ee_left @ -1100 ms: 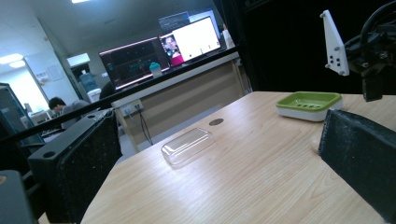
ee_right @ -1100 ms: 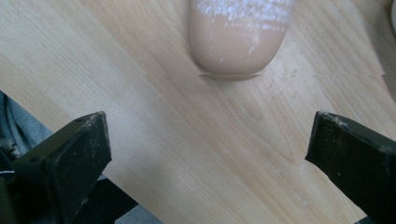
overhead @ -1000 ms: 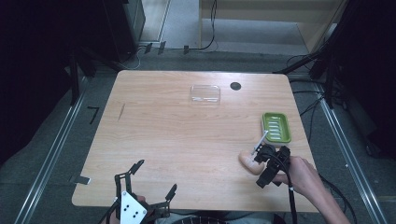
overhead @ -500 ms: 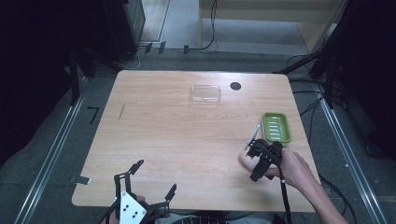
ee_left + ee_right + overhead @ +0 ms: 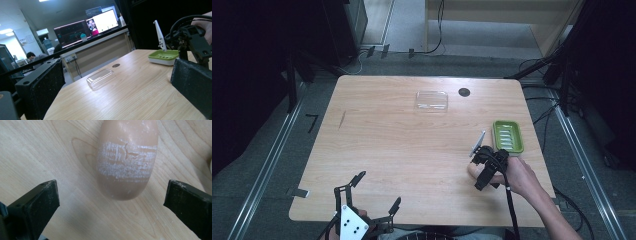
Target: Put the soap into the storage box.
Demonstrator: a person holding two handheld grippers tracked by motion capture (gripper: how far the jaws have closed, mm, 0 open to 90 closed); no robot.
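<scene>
Looking down from the high view: right gripper [image 5: 484, 167] sits at the right side of the table [image 5: 387, 140], over a tan soap bar [image 5: 473, 170] lying flat on the wood, just near-left of the green soap dish [image 5: 508, 136]. Left gripper [image 5: 374, 192] is at the near edge, left of centre, jaws spread, nothing between them. Clear plastic lid [image 5: 431, 100] lies far centre, a dark round spot [image 5: 464, 92] to its right.

Left gripper view: own jaws wide apart, empty. Lid [image 5: 100, 78] mid-table, dish [image 5: 163, 56] far right, right gripper [image 5: 190, 40] just beside it.

Right gripper view: jaws released, spread wide, soap bar [image 5: 127, 157] on the table beyond them, on the centre line, touching neither jaw. White scuffed band across its top.
</scene>
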